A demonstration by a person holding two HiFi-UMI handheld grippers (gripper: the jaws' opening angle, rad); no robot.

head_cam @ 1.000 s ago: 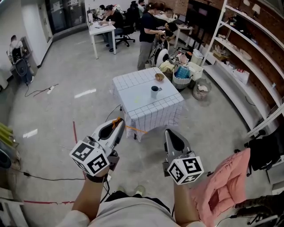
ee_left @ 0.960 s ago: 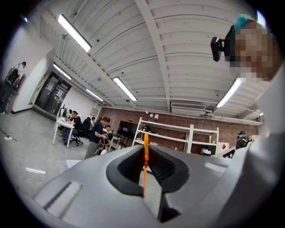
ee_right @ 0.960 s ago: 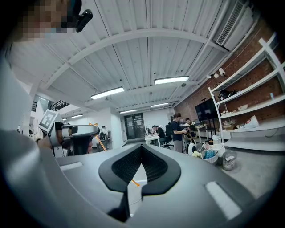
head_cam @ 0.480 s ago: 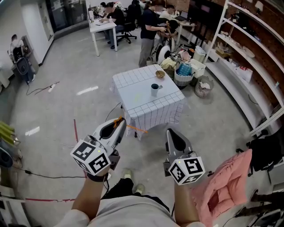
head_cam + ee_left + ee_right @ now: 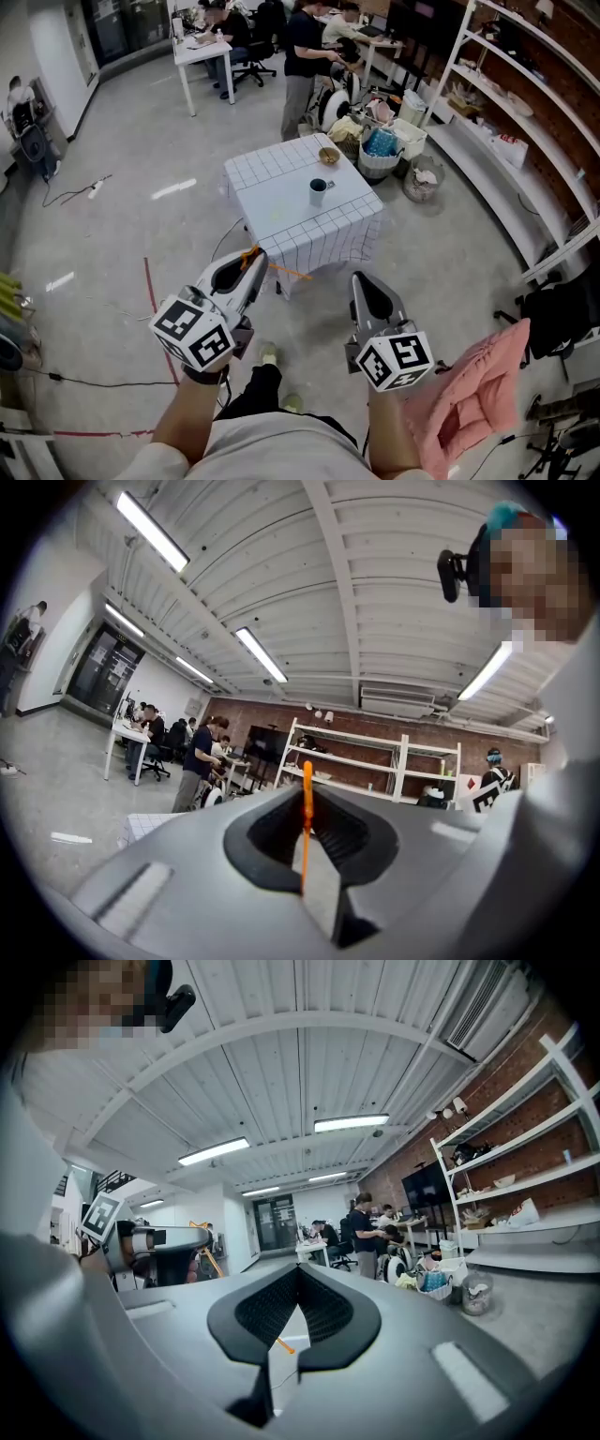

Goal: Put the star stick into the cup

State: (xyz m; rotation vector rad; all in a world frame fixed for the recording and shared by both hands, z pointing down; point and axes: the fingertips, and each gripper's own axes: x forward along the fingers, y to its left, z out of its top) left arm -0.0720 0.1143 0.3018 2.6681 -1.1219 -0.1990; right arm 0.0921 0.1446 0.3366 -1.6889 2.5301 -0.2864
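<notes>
A thin orange star stick [image 5: 281, 272] is pinched in my left gripper [image 5: 255, 259], which is shut on it; the stick pokes out to the right over the floor. In the left gripper view the star stick [image 5: 306, 827] stands upright between the closed jaws. A dark cup [image 5: 319, 192] stands on a small table with a white checked cloth [image 5: 272, 202], well ahead of both grippers. My right gripper [image 5: 362, 281] is held beside the left one, shut with nothing in it. The right gripper view shows the left gripper [image 5: 159, 1241] off to the side.
A small bowl [image 5: 328, 156] sits at the table's far edge. Baskets and bags [image 5: 380, 150] crowd the floor behind the table, shelving [image 5: 525, 122] runs along the right, and a pink cloth [image 5: 473, 394] hangs at my right. People work at desks [image 5: 202, 52] farther back.
The table and cup have shifted slightly left in the head view as the person walks; a foot now shows below. Both grippers keep their pose and grip.
</notes>
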